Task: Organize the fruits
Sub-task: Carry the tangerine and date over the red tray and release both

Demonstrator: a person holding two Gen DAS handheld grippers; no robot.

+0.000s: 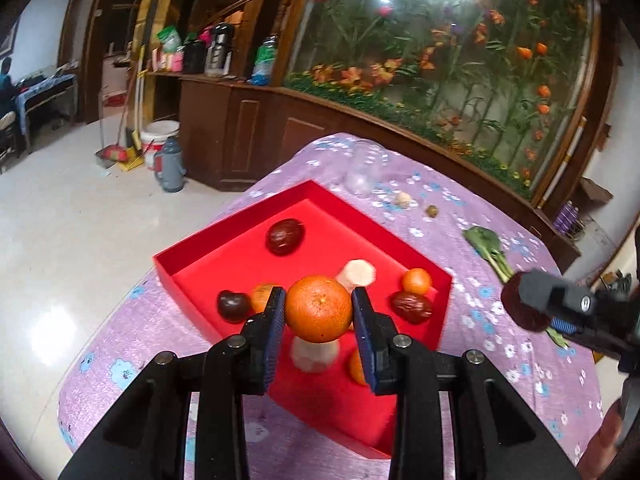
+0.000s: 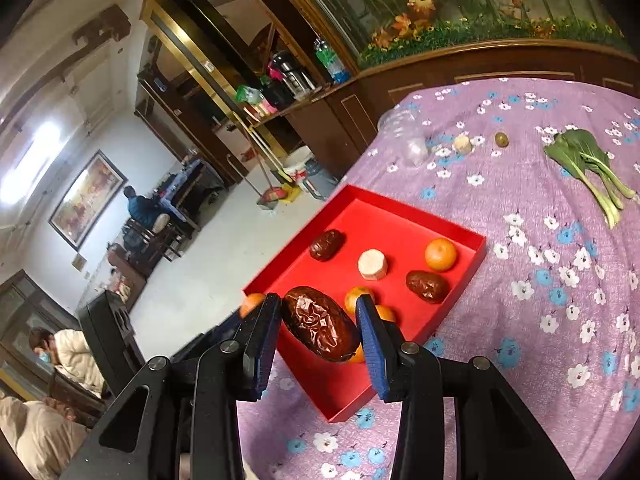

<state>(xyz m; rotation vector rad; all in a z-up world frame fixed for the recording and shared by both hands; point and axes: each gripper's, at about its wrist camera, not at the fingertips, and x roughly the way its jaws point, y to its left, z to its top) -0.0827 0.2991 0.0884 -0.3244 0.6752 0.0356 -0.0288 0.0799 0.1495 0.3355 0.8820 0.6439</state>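
Both carries in progress. Left hand-held gripper point(image 1: 319, 306) pinches a round, pebbly-skinned orange point(image 1: 319, 308) above the red tray point(image 1: 176, 268). Right hand-held gripper point(image 2: 319, 322) pinches a large, glossy, wrinkled brown date point(image 2: 320, 328) over the tray's near-left corner.

Already in the tray: three more wrinkled dates, about four small oranges, and two pale faceted chunks, one at centre, one below the held orange. Judged more than half done.

Left on the flowered purple cloth covering the surface point(image 2: 520, 320), beyond the tray at 12 to 1 o'clock: a pale chunk point(image 2: 463, 144), a small olive-green round fruit point(image 2: 501, 139), a leafy green point(image 2: 588, 168) with pale stalks, and a clear crumpled plastic item point(image 2: 408, 136).
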